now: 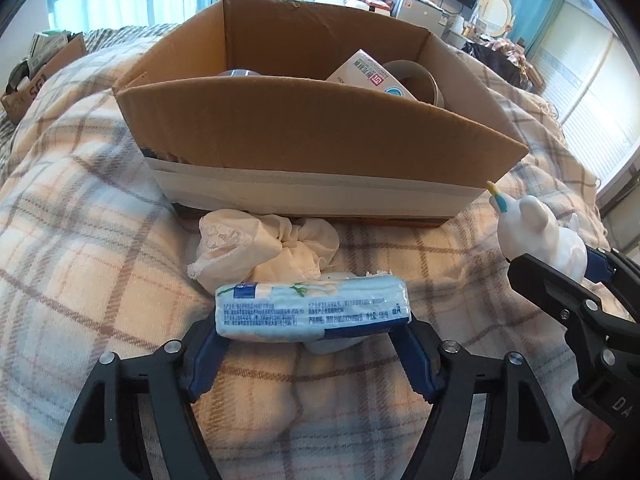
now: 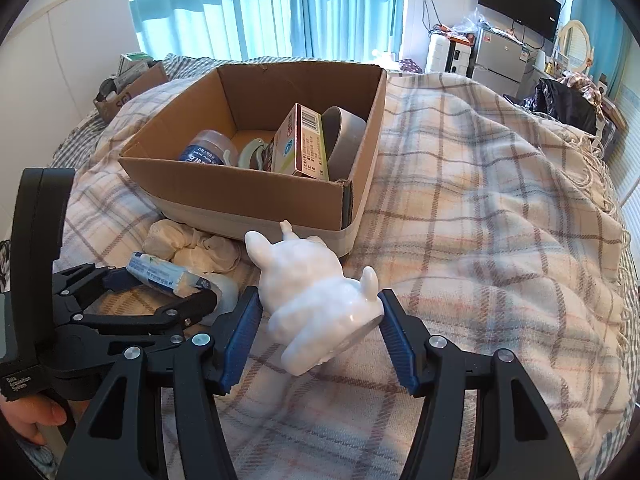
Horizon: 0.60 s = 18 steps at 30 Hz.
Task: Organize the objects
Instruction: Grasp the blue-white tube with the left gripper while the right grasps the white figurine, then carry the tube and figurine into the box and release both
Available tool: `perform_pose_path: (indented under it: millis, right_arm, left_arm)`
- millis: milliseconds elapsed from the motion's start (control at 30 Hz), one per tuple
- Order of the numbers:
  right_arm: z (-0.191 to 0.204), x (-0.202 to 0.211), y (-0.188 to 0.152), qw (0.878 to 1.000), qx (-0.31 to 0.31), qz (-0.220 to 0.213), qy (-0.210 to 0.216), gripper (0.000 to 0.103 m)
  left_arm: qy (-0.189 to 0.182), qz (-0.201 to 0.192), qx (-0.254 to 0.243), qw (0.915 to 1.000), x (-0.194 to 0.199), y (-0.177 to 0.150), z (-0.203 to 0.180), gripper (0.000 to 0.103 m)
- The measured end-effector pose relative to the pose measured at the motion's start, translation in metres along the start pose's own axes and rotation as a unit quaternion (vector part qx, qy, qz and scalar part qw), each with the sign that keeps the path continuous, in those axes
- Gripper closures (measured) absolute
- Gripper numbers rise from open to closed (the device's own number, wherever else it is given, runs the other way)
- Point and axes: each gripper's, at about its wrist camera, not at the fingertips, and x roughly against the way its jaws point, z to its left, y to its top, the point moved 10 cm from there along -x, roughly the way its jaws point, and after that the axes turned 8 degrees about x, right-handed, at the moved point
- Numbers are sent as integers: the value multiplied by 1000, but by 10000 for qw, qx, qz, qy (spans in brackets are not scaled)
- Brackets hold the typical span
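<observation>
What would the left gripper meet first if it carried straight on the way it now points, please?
The left gripper is shut on the tissue pack. Straight ahead, it would probably meet the crumpled white cloth first, then the near wall of the cardboard box. Depth is uncertain.

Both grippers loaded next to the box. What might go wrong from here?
1. The unicorn figurine sits tilted in the right gripper, held near its base; it may twist or slip on the lift.
2. The soft tissue pack in the left gripper sags and could squeeze out.
3. The cardboard box already holds several things, so the figurine may land on them.
</observation>
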Motion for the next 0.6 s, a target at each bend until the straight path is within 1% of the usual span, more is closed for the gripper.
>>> perform_pose_path:
  millis: [133, 267, 600]
  right_arm:
    - [2, 3, 0, 10000, 24, -29, -40, 44]
    - [6, 12, 3, 9998, 109, -139, -103, 44]
    - [20, 51, 9, 9987, 170, -448, -196, 44]
  left_arm:
    - [12, -40, -89, 10000, 6, -2, -2, 28]
    - [-9, -140, -32, 9999, 19, -1, 1, 28]
    - [-252, -399, -54, 9989, 62, -8, -4, 28]
